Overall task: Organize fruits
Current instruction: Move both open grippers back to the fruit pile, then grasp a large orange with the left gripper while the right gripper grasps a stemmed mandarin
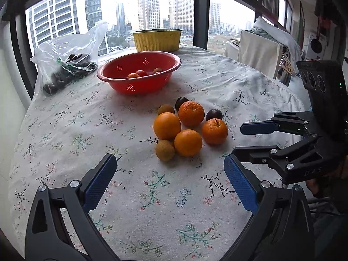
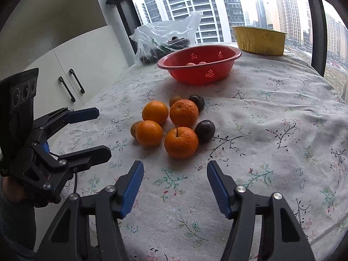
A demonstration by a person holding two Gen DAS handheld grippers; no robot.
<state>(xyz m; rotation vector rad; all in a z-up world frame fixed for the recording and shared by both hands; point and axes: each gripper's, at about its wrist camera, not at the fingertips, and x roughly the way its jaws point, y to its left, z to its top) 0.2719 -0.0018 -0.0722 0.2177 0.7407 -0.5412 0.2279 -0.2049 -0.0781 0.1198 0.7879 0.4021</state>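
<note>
A: Where's the fruit?

B: Bunched in a cluster (image 2: 171, 126) mid-table on the floral tablecloth (image 2: 271, 152), short of the red colander (image 2: 199, 64). Four oranges, two dark plums, a couple of small brownish fruits.

A: Anything with a direction to it?

B: The nearest orange (image 2: 181, 143) in the right wrist view has a stem sticking straight up. The rest are round, no long axis I can tell. The colander is oval, long side running across both views.

A: The grippers?

B: Left gripper (image 1: 170, 175) has its jaws spread wide, nothing between them, hovering over bare cloth just short of the cluster. Right gripper (image 2: 175, 176) has its jaws apart too, narrower, empty, aimed at the stemmed orange.

A: What differs between the views?

B: The left wrist view looks into the colander and shows three small fruits (image 1: 142, 74); the right sees only two tops. The right alone shows white cupboard doors (image 2: 71, 69) with black handles. Both catch the plastic bag (image 1: 65, 58) and yellow tub (image 1: 157, 39).
</note>
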